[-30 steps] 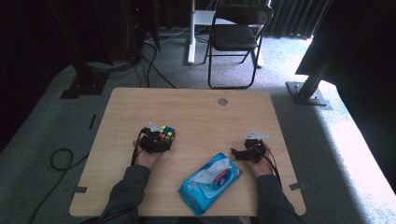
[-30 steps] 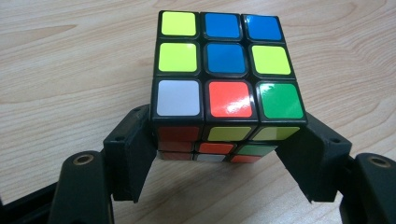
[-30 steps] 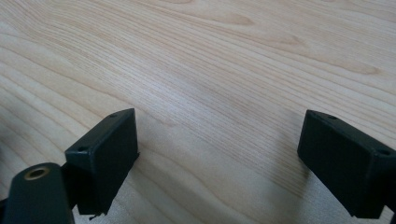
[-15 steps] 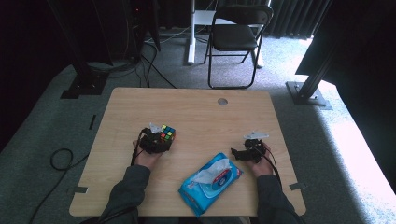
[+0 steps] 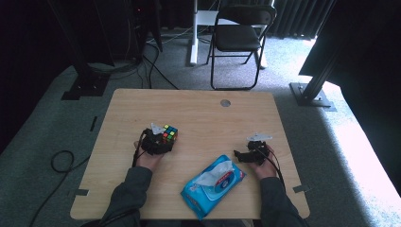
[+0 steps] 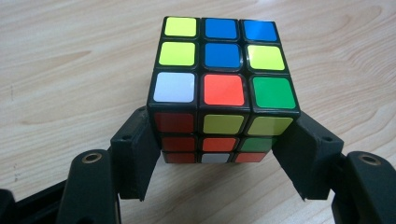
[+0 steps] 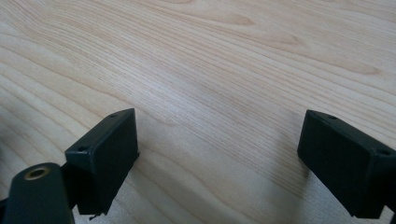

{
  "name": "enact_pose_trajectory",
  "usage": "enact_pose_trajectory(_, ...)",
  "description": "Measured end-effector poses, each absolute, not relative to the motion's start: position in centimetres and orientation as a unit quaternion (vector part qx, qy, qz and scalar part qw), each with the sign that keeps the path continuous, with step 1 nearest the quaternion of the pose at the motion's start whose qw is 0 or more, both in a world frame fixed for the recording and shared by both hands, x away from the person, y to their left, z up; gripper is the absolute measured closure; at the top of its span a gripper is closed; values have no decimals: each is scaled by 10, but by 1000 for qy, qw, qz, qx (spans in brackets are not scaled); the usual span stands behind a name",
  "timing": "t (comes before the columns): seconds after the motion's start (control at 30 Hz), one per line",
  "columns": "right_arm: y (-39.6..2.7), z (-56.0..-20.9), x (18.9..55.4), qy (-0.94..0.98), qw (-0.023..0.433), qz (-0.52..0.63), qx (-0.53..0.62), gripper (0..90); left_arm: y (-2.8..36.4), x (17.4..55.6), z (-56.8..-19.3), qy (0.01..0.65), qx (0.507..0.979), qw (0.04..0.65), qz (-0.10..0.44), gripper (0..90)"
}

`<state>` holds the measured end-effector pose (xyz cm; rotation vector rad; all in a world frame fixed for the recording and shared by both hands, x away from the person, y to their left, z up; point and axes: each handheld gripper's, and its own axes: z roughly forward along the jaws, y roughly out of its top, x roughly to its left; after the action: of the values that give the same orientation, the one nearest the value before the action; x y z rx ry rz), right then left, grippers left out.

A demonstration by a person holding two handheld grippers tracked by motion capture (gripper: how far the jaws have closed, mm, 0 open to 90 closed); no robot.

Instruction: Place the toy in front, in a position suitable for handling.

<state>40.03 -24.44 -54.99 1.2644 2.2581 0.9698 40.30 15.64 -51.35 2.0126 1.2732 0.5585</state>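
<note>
Jaws closed on cube (image 6: 223, 88).

Wipes pack (image 5: 213, 185) blocks front centre btwn hands; far tabletop (image 5: 198, 106) free.

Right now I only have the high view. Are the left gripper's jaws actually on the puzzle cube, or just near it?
Observer: On it. In the left gripper view, the left gripper has a black jaw pressed against each side of the puzzle cube, low on the end nearest the camera.
Operator: And the right gripper, is anything in it?
Observer: No. The right gripper stands open, with bare table between its jaws.
Operator: Which colours are on the cube's top face?
Observer: The centre is blue, and the row nearest the gripper reads white, red, green.
</note>
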Motion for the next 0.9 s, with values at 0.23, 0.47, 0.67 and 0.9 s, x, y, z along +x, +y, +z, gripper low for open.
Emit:
enact_pose_trajectory(0.23,-245,-550,400,803,188,344,449,119,154,404,-509,485,773,347,215,343)
enact_pose_trajectory(0.47,-245,-550,400,803,188,344,448,120,146,405,-505,473,779,351,216,343)
enact_pose_trajectory(0.67,-245,-550,400,803,188,344,449,120,142,405,-501,462,783,358,212,343)
enact_pose_trajectory(0.9,-245,-550,400,803,188,344,449,120,137,407,-497,454,786,363,212,342)
